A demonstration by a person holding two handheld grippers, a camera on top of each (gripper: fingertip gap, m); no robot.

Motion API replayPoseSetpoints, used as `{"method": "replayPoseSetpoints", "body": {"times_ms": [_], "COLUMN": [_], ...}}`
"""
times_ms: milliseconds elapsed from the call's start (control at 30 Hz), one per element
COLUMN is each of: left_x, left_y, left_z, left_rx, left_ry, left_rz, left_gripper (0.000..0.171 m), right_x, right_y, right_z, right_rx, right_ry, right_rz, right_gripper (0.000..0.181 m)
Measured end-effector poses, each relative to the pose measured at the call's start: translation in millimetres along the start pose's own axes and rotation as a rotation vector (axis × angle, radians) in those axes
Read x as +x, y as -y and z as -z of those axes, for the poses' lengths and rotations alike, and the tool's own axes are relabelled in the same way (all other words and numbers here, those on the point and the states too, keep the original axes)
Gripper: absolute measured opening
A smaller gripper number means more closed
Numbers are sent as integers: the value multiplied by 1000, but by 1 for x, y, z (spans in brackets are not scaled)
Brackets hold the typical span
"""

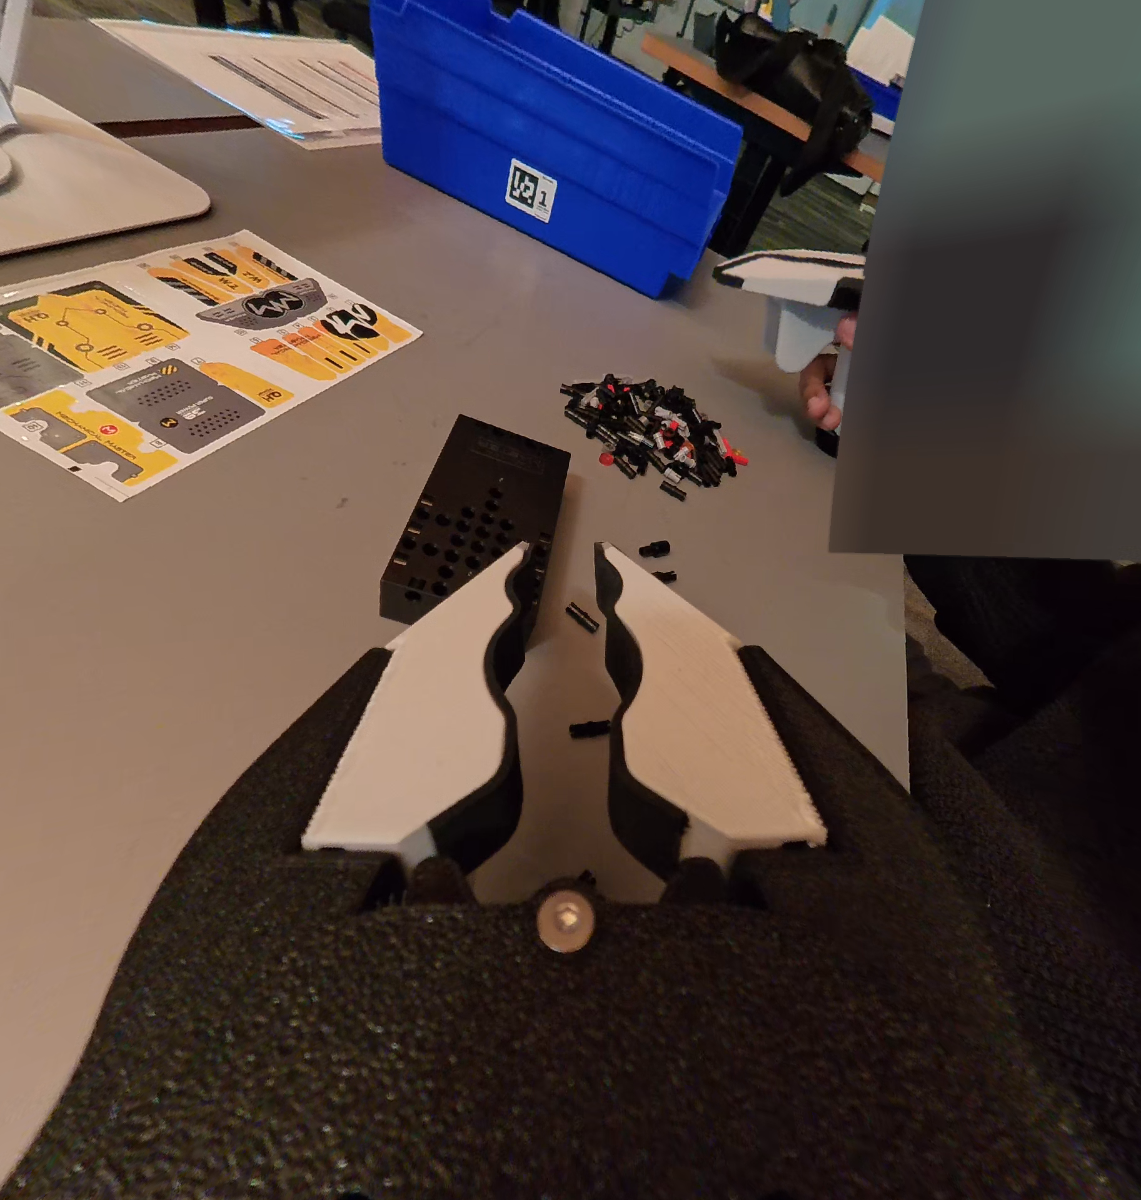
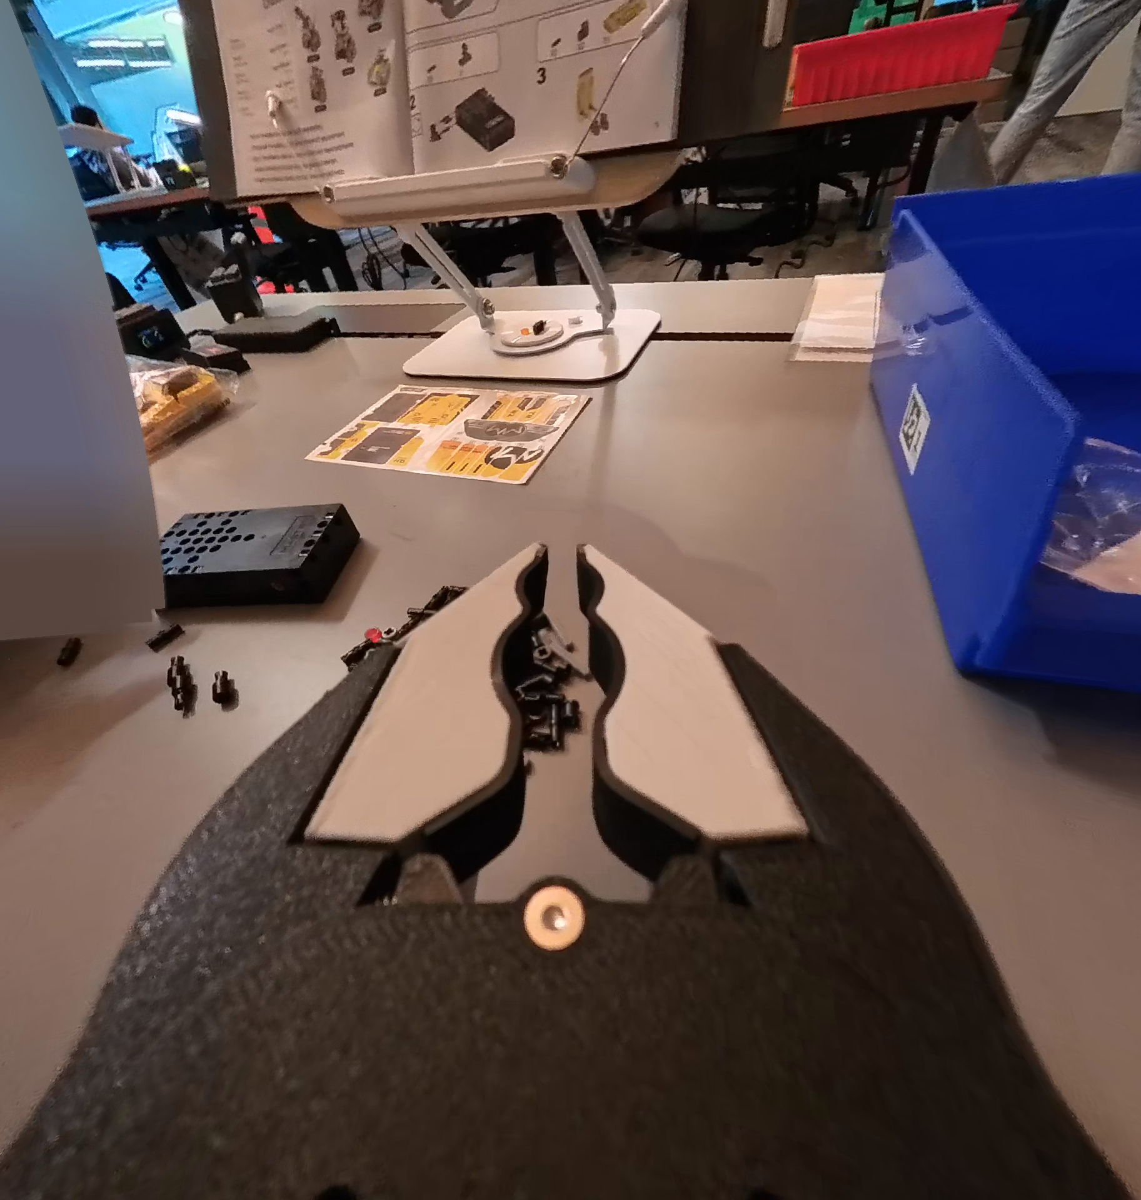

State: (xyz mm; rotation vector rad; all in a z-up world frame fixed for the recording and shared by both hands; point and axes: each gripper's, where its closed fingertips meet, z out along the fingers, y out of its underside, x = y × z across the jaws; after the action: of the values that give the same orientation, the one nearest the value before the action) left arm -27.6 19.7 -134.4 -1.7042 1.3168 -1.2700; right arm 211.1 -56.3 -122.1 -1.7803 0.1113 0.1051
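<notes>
- Our left gripper (image 1: 561, 552) hangs over the desk (image 1: 230, 617) with its jaws spread apart and nothing between them.
- Its left finger covers a corner of a black box with holes (image 1: 483, 513). We cannot tell if it touches the box.
- A few loose black pins (image 1: 582, 617) lie on the desk just beside the box, by the near edge. One sits right under the gap of the left gripper.
- Our right gripper (image 2: 561, 549) hangs over a pile of small pieces (image 1: 652, 428). The pieces are mostly black, with some grey and red ones.
- Its jaws stand a little apart and hold nothing. Some pieces of the pile show through the gap, but they lie on the desk below.
- The pile sits close to the box, toward the blue bin (image 1: 554, 143) that stands at the far right of the desk.
- A yellow and grey sticker sheet (image 1: 165, 363) lies flat in the middle of the desk, well apart from the box.
- A white stand (image 2: 535, 344) at the far edge holds up an open booklet (image 2: 450, 84) with pictures.
- A clear bag of yellow pieces (image 2: 178, 402) rests near the left edge.
- We see no pin stuck in the box, and every hole we can see looks empty.
</notes>
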Motion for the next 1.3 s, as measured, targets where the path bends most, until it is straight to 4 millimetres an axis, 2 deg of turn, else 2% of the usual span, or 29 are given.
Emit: {"method": "replayPoseSetpoints", "body": {"times_ms": [133,367,1300], "left_x": [1,1,1], "left_y": [-1,-1,-2], "left_z": [0,0,-1], "left_rx": [-5,-6,-13], "left_ry": [-2,-3,-3], "left_rz": [-1,-2,-4], "left_gripper": [17,17,17], "right_x": [-3,1,1], "right_y": [-1,3,3], "right_z": [-1,3,2], "right_rx": [-10,26,25], "right_ry": [0,19,22], "right_rz": [28,-37,-37], "right_gripper": [11,23,23]}}
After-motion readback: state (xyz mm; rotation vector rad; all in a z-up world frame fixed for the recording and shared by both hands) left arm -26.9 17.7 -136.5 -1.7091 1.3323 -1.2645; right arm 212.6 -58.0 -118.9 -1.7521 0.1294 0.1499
